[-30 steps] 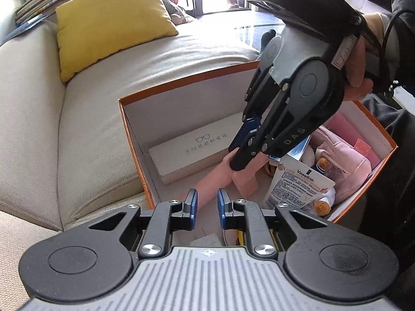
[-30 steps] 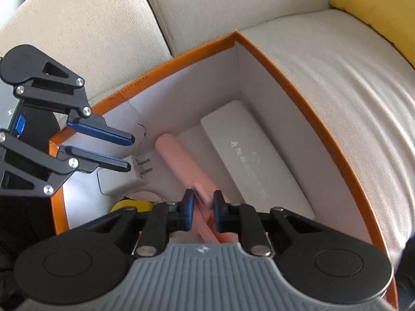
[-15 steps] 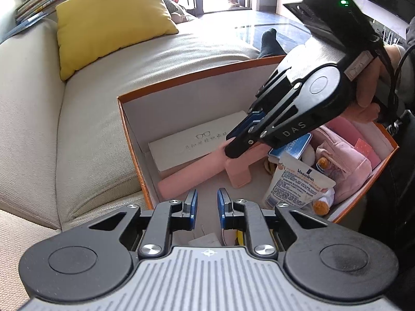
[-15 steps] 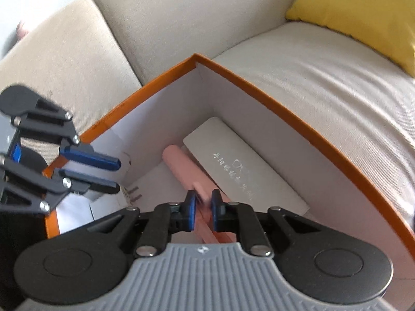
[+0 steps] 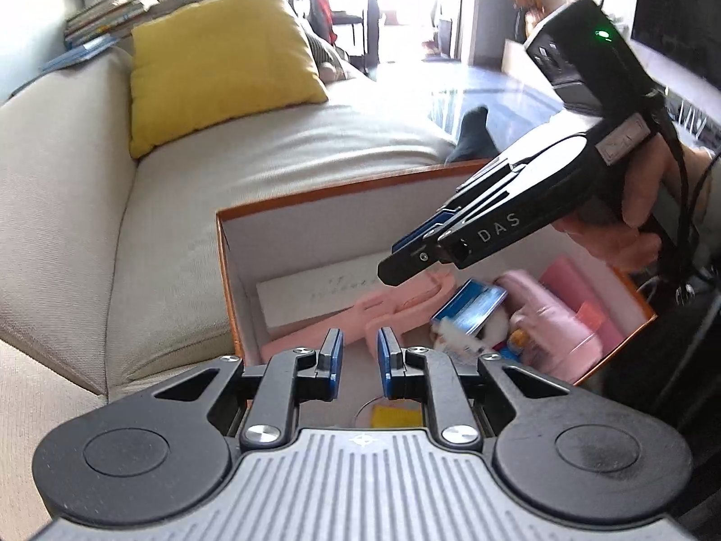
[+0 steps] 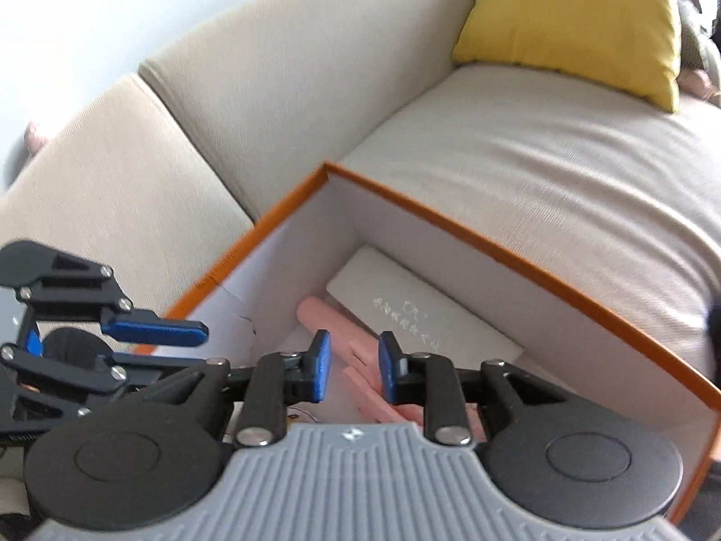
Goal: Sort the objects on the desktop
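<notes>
Pink tool [image 5: 360, 320] flat in orange box [image 5: 315, 194]

Right gripper [image 6: 350, 372] angled down, jaws opening, nothing pinched between the blue pads [image 6: 321, 370]. Handle wrapped by right hand [image 5: 640, 207]. Left gripper [image 5: 358, 360] tilted downward alongside, narrow gap between pads, nothing clamped.

Daylight flared white through the doorway [image 5: 396, 9] behind my sofa [image 5: 203, 189]. Both views curved at the edges. My right view was blurred.
</notes>
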A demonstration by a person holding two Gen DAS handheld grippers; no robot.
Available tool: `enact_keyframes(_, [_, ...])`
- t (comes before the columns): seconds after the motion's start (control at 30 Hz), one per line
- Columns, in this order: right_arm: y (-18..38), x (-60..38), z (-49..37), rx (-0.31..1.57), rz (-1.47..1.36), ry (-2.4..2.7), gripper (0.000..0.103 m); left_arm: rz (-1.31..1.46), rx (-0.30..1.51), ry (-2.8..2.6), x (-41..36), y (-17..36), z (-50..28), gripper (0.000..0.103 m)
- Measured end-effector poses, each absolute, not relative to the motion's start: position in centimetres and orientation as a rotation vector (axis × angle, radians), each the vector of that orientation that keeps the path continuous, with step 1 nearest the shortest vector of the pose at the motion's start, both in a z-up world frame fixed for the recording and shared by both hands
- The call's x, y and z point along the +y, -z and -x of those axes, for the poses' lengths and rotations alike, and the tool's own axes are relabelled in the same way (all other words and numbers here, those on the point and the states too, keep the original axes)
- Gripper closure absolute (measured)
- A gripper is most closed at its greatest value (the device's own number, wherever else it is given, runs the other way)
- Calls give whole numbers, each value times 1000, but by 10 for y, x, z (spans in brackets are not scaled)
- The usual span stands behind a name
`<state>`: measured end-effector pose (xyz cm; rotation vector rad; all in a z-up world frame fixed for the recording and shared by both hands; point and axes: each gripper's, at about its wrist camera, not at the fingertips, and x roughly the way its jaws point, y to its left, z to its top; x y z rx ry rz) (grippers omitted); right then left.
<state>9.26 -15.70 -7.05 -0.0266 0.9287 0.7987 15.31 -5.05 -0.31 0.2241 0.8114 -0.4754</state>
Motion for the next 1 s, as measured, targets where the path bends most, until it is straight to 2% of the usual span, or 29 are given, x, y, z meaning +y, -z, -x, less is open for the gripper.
enact_keyframes(0.23, [45, -166, -47, 860, 48, -675, 70, -180, 763, 427, -59, -15, -130, 82])
enact_keyframes(0.3, [41, -169, -30, 829, 52, -638, 70, -175, 745, 399, -61, -19, -123, 73])
enact_keyframes(0.43, [36, -181, 2, 791, 22, -547, 67, -148, 710, 378, -65, -26, -106, 64])
enact_keyframes(0.5, [35, -185, 19, 764, 21, -502, 66, -138, 691, 364, -67, -27, -98, 48])
enact_keyframes(0.63, [36, -194, 49, 714, -12, -422, 59, -85, 672, 324, -68, -23, -89, 45])
enact_keyframes(0.7, [38, -197, 61, 698, -50, -396, 58, -54, 654, 302, -66, -20, -85, 32])
enact_keyframes(0.83, [54, -194, 83, 659, -76, -335, 56, -38, 606, 234, -65, -9, -75, 25])
enact_keyframes(0.9, [61, -193, 91, 648, -78, -318, 55, -40, 610, 198, -65, -4, -72, 18])
enact_keyframes(1.0, [68, -192, 98, 635, -70, -309, 52, -42, 629, 183, -67, 5, -70, 18])
